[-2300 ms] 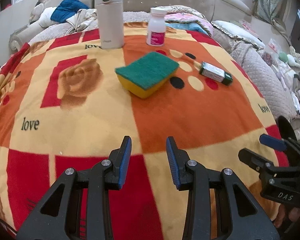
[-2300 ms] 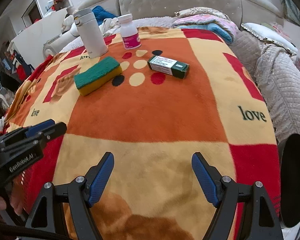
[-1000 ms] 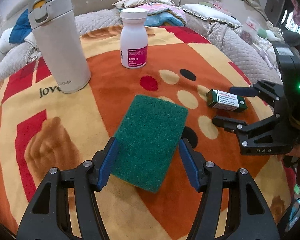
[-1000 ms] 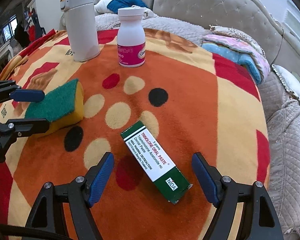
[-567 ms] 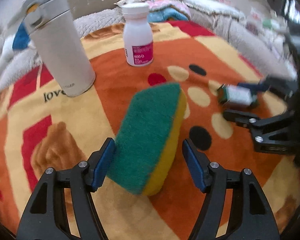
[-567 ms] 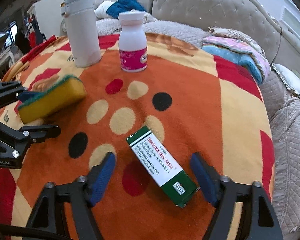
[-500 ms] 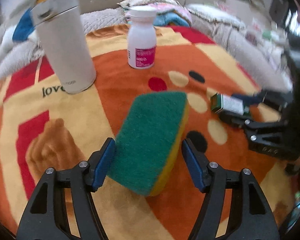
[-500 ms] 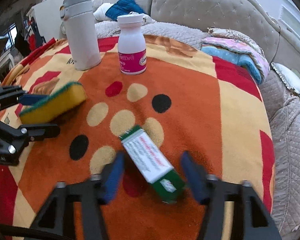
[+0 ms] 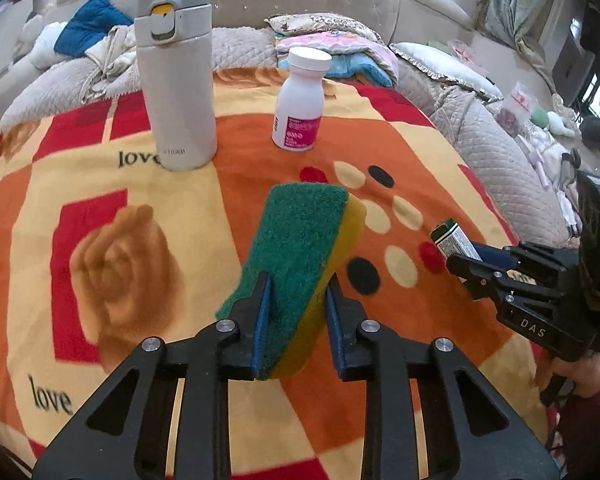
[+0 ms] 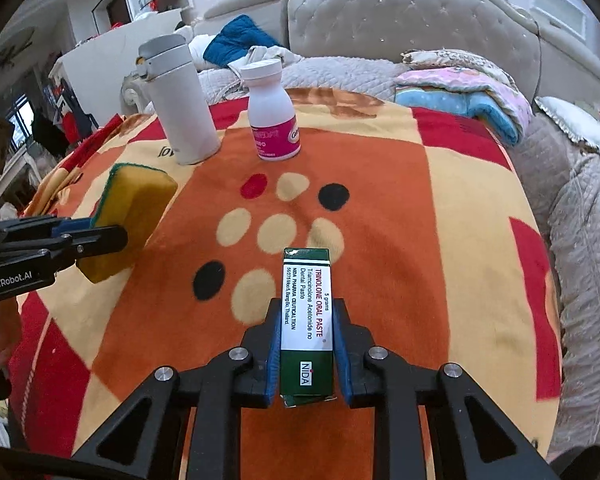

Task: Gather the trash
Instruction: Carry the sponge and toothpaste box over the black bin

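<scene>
Both hand-held grippers are seen gripping something above the patterned blanket [image 9: 100, 184]. By the left gripper [image 9: 296, 316] a green-and-yellow sponge [image 9: 300, 248] is clamped at its near end, and the jaws are closing on it, with the blue pads pressed against the green scouring face on one side and the yellow foam on the other; the sponge is tilted on its edge and is held off the blanket, its far end pointing toward the spotted patch of the fabric. By the right gripper [image 10: 306, 344] a small green-and-white paste box [image 10: 307, 320] is pinched lengthwise between the pads, its printed label facing up (the words "oral paste" can be read on it), and its far end juts out past the fingertips. In the right wrist view the left gripper [image 10: 96, 232] is seen at the left edge with the sponge [image 10: 132, 216] in it, yellow side showing; in the left wrist view the right gripper [image 9: 472, 258] is seen at the right edge with one end of the box [image 9: 452, 240] visible. Farther back on the blanket, a tall grey flask [image 9: 176, 76] and a white pill bottle [image 9: 302, 100] with a pink label are stood upright, a little apart from each other. Behind them a tufted sofa [image 10: 420, 20] piled with folded bedding is seen.
</scene>
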Demonstrator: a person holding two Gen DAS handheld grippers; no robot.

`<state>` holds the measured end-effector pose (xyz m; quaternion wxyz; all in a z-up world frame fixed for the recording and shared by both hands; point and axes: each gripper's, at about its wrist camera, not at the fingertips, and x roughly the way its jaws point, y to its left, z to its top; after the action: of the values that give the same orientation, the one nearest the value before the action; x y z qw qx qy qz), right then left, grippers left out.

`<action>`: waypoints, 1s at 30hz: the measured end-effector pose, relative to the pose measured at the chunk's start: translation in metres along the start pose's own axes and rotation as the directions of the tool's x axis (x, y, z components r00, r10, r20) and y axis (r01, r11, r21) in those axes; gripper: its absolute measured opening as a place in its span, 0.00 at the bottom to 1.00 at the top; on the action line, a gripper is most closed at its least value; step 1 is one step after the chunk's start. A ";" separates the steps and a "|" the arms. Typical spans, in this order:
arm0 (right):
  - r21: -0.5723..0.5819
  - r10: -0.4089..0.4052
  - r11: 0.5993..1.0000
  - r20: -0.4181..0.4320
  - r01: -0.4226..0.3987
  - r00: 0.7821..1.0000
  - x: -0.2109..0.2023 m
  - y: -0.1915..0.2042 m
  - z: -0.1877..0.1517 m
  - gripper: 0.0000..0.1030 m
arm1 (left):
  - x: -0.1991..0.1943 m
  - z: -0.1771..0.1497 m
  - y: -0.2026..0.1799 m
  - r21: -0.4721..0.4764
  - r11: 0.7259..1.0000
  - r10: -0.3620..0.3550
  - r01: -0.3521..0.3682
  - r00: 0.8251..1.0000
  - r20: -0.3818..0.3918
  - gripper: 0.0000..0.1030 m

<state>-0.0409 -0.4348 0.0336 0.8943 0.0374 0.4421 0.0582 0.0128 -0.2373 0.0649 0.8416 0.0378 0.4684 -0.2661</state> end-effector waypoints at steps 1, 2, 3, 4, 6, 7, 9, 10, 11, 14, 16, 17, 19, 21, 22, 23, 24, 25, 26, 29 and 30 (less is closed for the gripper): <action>0.004 0.003 1.000 0.006 -0.003 1.000 -0.004 0.001 -0.002 0.21 | -0.002 -0.001 -0.001 -0.008 1.000 -0.007 0.007 1.000 -0.004 0.21; 0.007 0.005 1.000 0.011 -0.005 1.000 -0.009 0.001 -0.004 0.21 | -0.007 -0.004 -0.002 -0.019 1.000 -0.022 0.022 1.000 -0.008 0.21; 0.012 0.010 1.000 0.021 -0.010 1.000 -0.016 0.003 -0.007 0.21 | -0.010 -0.007 -0.005 -0.022 0.999 -0.033 0.033 0.999 -0.008 0.21; 0.015 0.012 1.000 0.028 -0.013 1.000 -0.022 0.004 -0.010 0.21 | -0.016 -0.011 -0.011 -0.018 0.999 -0.045 0.045 0.999 -0.004 0.20; 0.021 0.013 1.000 0.036 -0.014 0.999 -0.034 0.006 -0.016 0.21 | -0.026 -0.018 -0.021 -0.001 0.999 -0.053 0.053 0.999 0.002 0.20; 0.026 0.013 1.000 0.038 -0.014 0.999 -0.038 0.007 -0.019 0.21 | -0.030 -0.021 -0.026 0.004 0.998 -0.059 0.059 0.998 0.003 0.20; 0.036 0.011 0.999 0.043 -0.013 0.999 -0.047 0.008 -0.028 0.21 | -0.037 -0.029 -0.038 0.010 0.997 -0.073 0.073 0.997 0.001 0.20; 0.039 0.008 0.999 0.045 -0.010 0.999 -0.051 0.009 -0.031 0.22 | -0.041 -0.033 -0.045 0.015 0.997 -0.074 0.074 0.997 0.005 0.20; 0.040 0.004 0.999 0.049 -0.006 0.999 -0.055 0.009 -0.034 0.22 | -0.043 -0.037 -0.050 0.018 0.997 -0.071 0.071 0.997 0.009 0.20; 0.048 -0.014 0.999 0.060 0.011 0.998 -0.071 0.009 -0.049 0.22 | -0.048 -0.045 -0.066 0.026 0.997 -0.067 0.066 0.998 0.013 0.20; 0.059 -0.023 0.998 0.064 0.020 0.998 -0.080 0.006 -0.058 0.21 | -0.051 -0.051 -0.081 0.044 0.997 -0.057 0.056 0.998 0.023 0.20; 0.064 -0.031 0.998 0.066 0.027 0.997 -0.084 0.005 -0.062 0.21 | -0.051 -0.053 -0.086 0.050 0.997 -0.056 0.055 0.998 0.025 0.20; 0.076 -0.045 0.996 0.069 0.040 0.997 -0.093 0.000 -0.071 0.22 | -0.052 -0.058 -0.102 0.066 0.996 -0.061 0.059 0.998 0.025 0.20; 0.091 -0.058 0.995 0.073 0.051 0.996 -0.101 -0.006 -0.079 0.22 | -0.052 -0.062 -0.116 0.083 0.995 -0.062 0.059 0.998 0.028 0.20; 0.103 -0.067 0.993 0.076 0.059 0.995 -0.107 -0.011 -0.084 0.21 | -0.052 -0.065 -0.125 0.094 0.994 -0.066 0.063 0.997 0.029 0.20; 0.111 -0.077 0.991 0.078 0.068 0.994 -0.112 -0.014 -0.088 0.22 | -0.052 -0.065 -0.129 0.100 0.993 -0.070 0.066 0.997 0.028 0.20; 0.119 -0.088 0.990 0.080 0.078 0.993 -0.116 -0.018 -0.093 0.22 | -0.051 -0.067 -0.138 0.110 0.991 -0.077 0.073 0.997 0.027 0.20; 0.125 -0.098 0.988 0.081 0.087 0.992 -0.120 -0.022 -0.097 0.22 | -0.050 -0.068 -0.146 0.120 0.990 -0.083 0.079 0.996 0.026 0.20; 0.133 -0.105 0.987 0.081 0.094 0.991 -0.124 -0.026 -0.100 0.22 | -0.049 -0.069 -0.153 0.128 0.988 -0.088 0.084 0.996 0.025 0.20; 0.169 -0.136 0.978 0.080 0.120 0.988 -0.137 -0.042 -0.114 0.22 | -0.046 -0.073 -0.174 0.154 0.983 -0.104 0.101 0.994 0.015 0.20; 0.180 -0.145 0.975 0.080 0.129 0.986 -0.141 -0.047 -0.119 0.22 | -0.045 -0.074 -0.181 0.162 0.981 -0.108 0.104 0.994 0.013 0.20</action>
<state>-0.2167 -0.4988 0.0671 0.9090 0.0875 0.4050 -0.0445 -0.1500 -0.3503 0.0935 0.8255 0.0778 0.4375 -0.3479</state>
